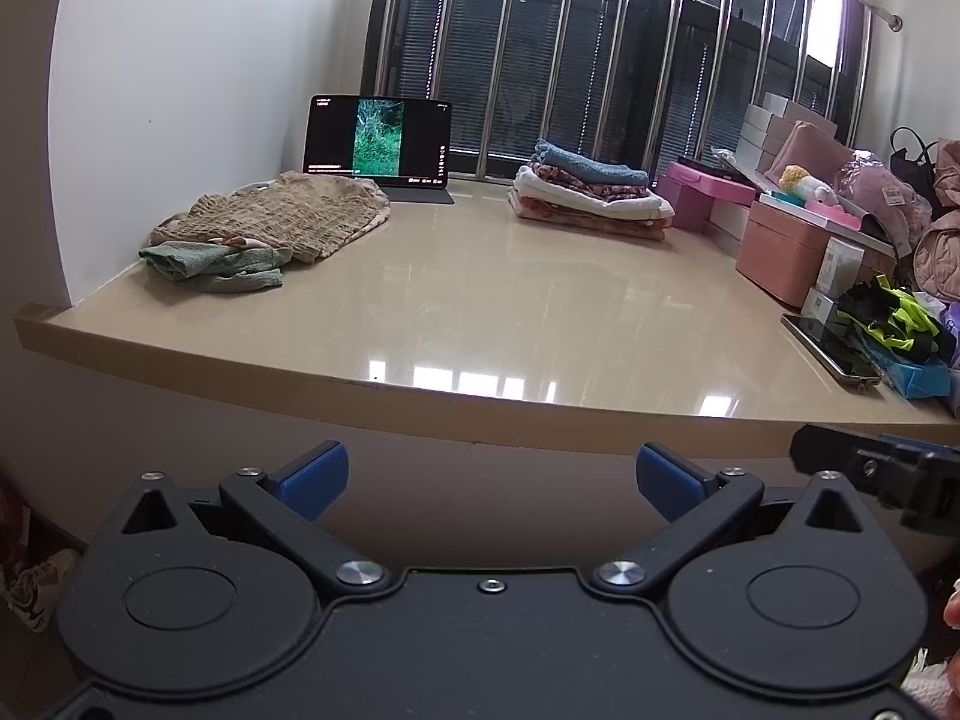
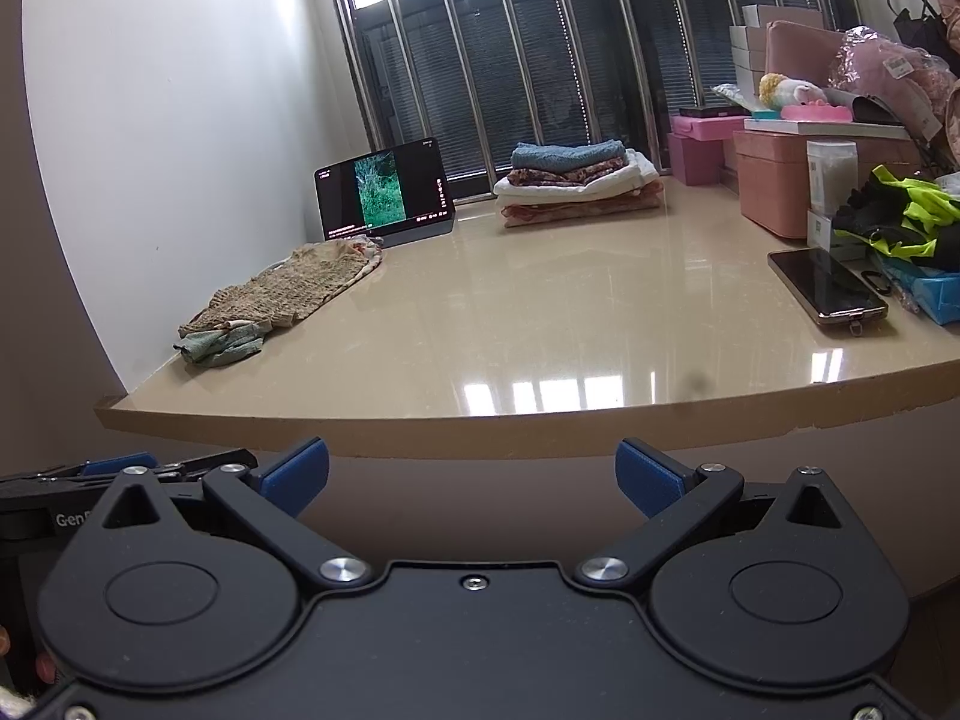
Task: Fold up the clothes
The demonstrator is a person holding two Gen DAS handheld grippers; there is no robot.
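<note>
Below the glossy beige ledge [image 1: 480,300], both grippers hang empty.
Left gripper [image 1: 491,474] and right gripper [image 2: 472,471] are spread wide; unfolded clothes [image 1: 264,222] lie far left, a folded stack [image 1: 591,195] by the window.

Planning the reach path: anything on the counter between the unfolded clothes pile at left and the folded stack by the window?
Nothing. Bare glossy counter separates the unfolded pile from the folded stack in both wrist views. The tablet stands behind that stretch, against the wall.
</note>
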